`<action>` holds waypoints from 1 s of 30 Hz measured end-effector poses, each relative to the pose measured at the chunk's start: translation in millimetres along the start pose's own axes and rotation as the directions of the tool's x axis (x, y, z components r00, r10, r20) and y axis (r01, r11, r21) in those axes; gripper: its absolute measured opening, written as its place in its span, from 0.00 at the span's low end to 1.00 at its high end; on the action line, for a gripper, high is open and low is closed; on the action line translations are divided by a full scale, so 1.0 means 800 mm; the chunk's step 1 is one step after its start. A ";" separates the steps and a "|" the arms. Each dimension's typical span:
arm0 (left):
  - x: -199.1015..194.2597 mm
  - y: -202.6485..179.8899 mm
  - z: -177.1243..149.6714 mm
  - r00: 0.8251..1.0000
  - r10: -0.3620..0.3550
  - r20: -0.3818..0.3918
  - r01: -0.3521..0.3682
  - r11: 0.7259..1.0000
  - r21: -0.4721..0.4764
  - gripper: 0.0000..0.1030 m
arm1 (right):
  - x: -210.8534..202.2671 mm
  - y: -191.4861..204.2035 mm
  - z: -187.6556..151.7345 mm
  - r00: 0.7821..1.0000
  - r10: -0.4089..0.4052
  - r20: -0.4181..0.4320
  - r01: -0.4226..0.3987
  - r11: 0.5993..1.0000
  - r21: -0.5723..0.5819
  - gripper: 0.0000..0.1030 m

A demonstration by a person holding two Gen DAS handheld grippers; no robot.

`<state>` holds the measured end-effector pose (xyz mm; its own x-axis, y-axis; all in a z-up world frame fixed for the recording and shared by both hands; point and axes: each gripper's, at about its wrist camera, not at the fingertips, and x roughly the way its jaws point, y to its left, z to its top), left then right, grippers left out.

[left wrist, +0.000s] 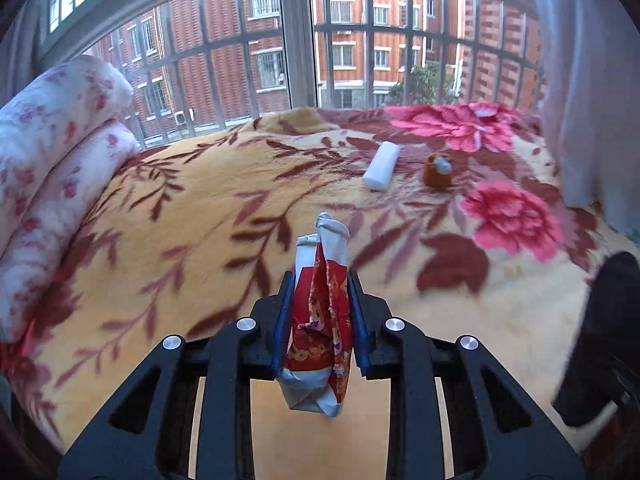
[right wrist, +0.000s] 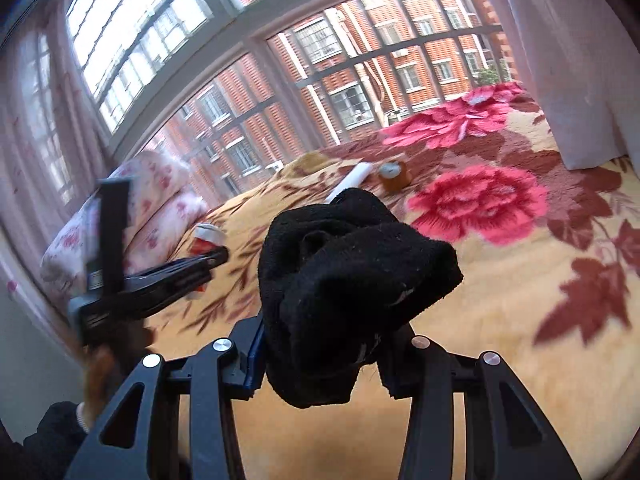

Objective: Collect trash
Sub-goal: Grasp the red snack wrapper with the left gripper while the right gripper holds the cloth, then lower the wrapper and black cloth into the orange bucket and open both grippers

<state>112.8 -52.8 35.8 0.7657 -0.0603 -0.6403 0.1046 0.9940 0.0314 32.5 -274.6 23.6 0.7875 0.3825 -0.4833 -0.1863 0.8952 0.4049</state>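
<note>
My left gripper [left wrist: 320, 280] is shut on a crumpled red and silver wrapper [left wrist: 320, 320] and holds it above the floral blanket [left wrist: 200, 208]. My right gripper [right wrist: 332, 336] is shut on a bunched black sock [right wrist: 344, 280] that hides its fingertips. In the right wrist view the left gripper [right wrist: 216, 258] shows at the left with the wrapper [right wrist: 206, 238] in it. A white roll [left wrist: 381, 165] and a small orange-brown toy [left wrist: 438, 171] lie on the blanket farther back; both also show in the right wrist view, the roll [right wrist: 352, 178] and the toy [right wrist: 394, 175].
A folded white and pink floral quilt [left wrist: 52, 168] is stacked at the left of the bed. A barred window [left wrist: 296, 40] runs along the far side. A sheer curtain [left wrist: 588, 80] hangs at the right. The right gripper's dark body [left wrist: 600, 340] is at the right edge.
</note>
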 end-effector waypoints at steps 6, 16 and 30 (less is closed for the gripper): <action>-0.118 0.024 -0.098 1.000 -0.014 0.026 0.013 1.000 0.014 0.24 | -0.070 0.061 -0.054 0.998 0.045 -0.038 -0.049 0.994 -0.096 0.43; -0.175 0.022 -0.238 0.999 -0.033 -0.035 0.034 0.999 0.020 0.24 | -0.121 0.109 -0.161 0.987 -0.022 -0.161 -0.011 0.978 -0.206 0.43; -0.129 0.017 -0.321 0.965 -0.135 -0.223 0.130 0.991 -0.035 0.24 | -0.095 0.088 -0.256 0.941 -0.096 -0.324 0.044 0.985 -0.164 0.43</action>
<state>-127.8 -9.4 -94.6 0.5833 -0.1720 -0.7939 0.1811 0.9803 -0.0792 -161.0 -194.3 -70.2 0.5684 0.3482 -0.7454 -0.2453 0.9365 0.2505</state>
